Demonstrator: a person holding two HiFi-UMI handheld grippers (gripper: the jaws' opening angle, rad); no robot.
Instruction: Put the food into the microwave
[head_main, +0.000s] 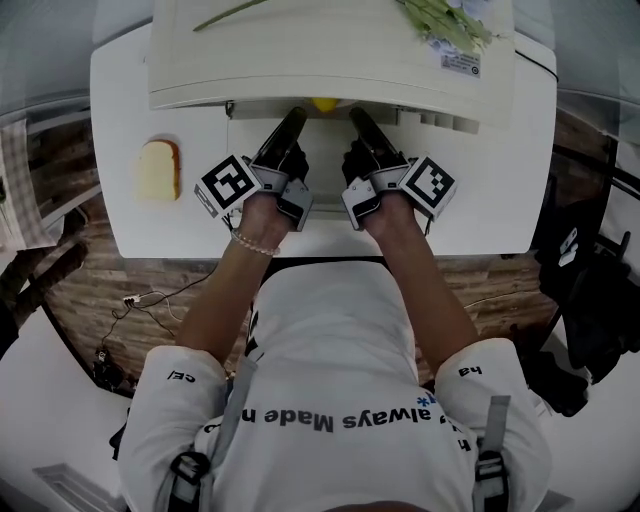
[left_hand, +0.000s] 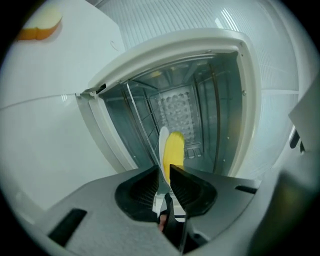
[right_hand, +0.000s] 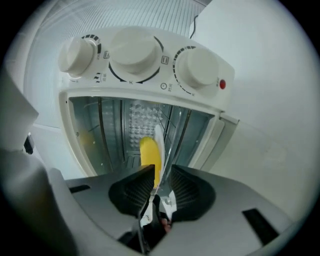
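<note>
A white plate (left_hand: 162, 142) with a yellow piece of food (left_hand: 173, 150) on it is held edge-on at the mouth of the open microwave (left_hand: 200, 100). My left gripper (left_hand: 165, 172) is shut on the plate's rim. My right gripper (right_hand: 161, 172) is shut on the same plate (right_hand: 159, 137) at its other side, the yellow food (right_hand: 149, 152) just beyond its jaws. In the head view both grippers, left (head_main: 298, 114) and right (head_main: 356, 113), reach under the microwave's top (head_main: 330, 50), and only a bit of the yellow food (head_main: 322, 103) shows between them.
A slice of bread (head_main: 158, 170) lies on the white table (head_main: 120, 80) left of the microwave, also visible as bread (left_hand: 40, 26). Three white knobs (right_hand: 135, 47) sit beside the cavity. Green stems (head_main: 440, 20) lie on the microwave's top. The lowered door (head_main: 320, 215) is under my grippers.
</note>
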